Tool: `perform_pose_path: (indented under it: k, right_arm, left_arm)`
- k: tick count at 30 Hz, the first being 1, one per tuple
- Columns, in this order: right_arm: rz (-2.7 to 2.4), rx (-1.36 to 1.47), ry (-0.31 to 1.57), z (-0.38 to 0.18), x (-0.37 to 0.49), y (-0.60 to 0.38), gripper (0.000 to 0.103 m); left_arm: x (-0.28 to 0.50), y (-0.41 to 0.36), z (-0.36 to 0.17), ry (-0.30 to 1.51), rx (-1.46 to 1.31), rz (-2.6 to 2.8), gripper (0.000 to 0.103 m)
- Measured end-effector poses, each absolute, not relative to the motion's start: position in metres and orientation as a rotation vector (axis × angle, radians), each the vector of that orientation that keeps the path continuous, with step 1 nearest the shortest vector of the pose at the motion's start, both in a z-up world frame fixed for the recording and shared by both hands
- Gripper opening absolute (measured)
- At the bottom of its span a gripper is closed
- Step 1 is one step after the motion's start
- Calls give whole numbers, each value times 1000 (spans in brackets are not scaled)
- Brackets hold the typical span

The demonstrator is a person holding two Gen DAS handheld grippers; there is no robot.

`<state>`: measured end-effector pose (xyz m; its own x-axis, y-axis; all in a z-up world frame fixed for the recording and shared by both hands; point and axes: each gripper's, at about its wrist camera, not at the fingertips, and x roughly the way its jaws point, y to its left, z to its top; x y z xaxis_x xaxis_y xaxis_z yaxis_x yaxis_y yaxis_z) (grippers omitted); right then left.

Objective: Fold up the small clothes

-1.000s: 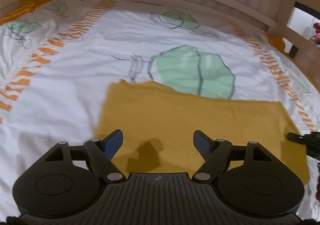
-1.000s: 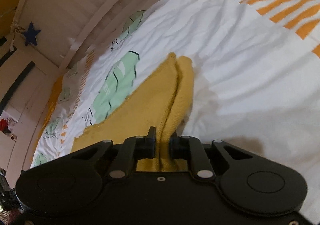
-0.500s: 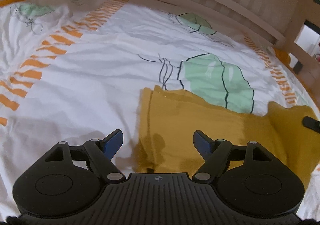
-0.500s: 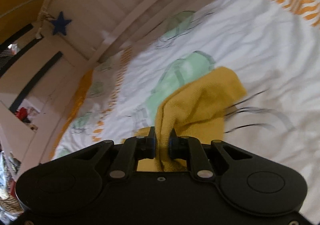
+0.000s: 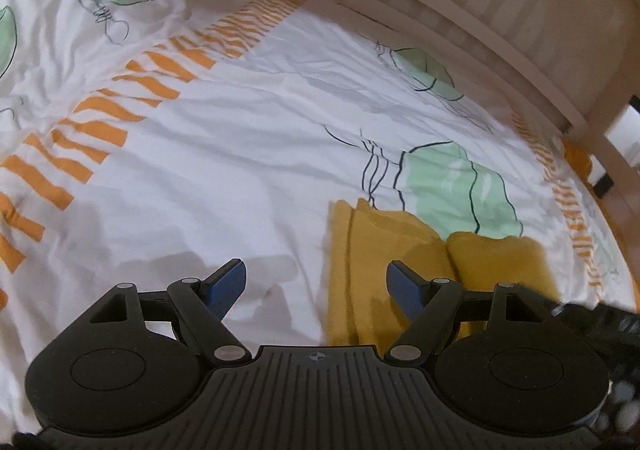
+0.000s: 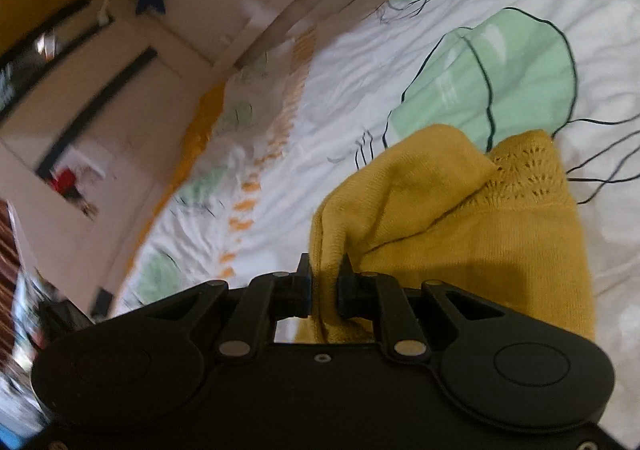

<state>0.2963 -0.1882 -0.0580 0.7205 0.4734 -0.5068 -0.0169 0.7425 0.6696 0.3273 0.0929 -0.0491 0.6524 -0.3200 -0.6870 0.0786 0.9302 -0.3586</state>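
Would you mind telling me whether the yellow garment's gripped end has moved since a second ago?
Yes. The right hand-held gripper, shut on the yellow garment, has carried that end over the rest, towards the green leaf print on the sheet.

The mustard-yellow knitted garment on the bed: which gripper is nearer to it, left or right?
Right. The right gripper is clamped on a fold of the mustard-yellow knitted garment; the left gripper hangs open beside its edge, holding nothing.
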Motion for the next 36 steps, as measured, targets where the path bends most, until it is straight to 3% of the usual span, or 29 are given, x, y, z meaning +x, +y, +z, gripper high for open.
perform_pose_path:
  k: [7,13,16,23,26,33,36]
  right_arm:
    - [246,604,775,-69,298,-165,21]
    - [248,580,810,-73,300,-146,31]
    - [304,592,812,-70,300,-140,44]
    - [438,643,748,-50,285,-141,44]
    - [449,656,702,-39,274,-147,57]
    - [335,555,647,-34,251,-167,60]
    - [284,397,627,-35,240,-161,69]
  left_arm:
    - [329,98,-49,837,-327,-225,77]
    - [330,101,-49,842,-336,-219,77]
    - [330,102,-49,838,-340,-213,77]
    - [331,106,-50,844,-349,-202,77]
    - [332,106,-50,847,-352,-204,77]
    - [332,104,-51,855,-351,-215,77]
    - [332,102,-52,860,-346,-222,77]
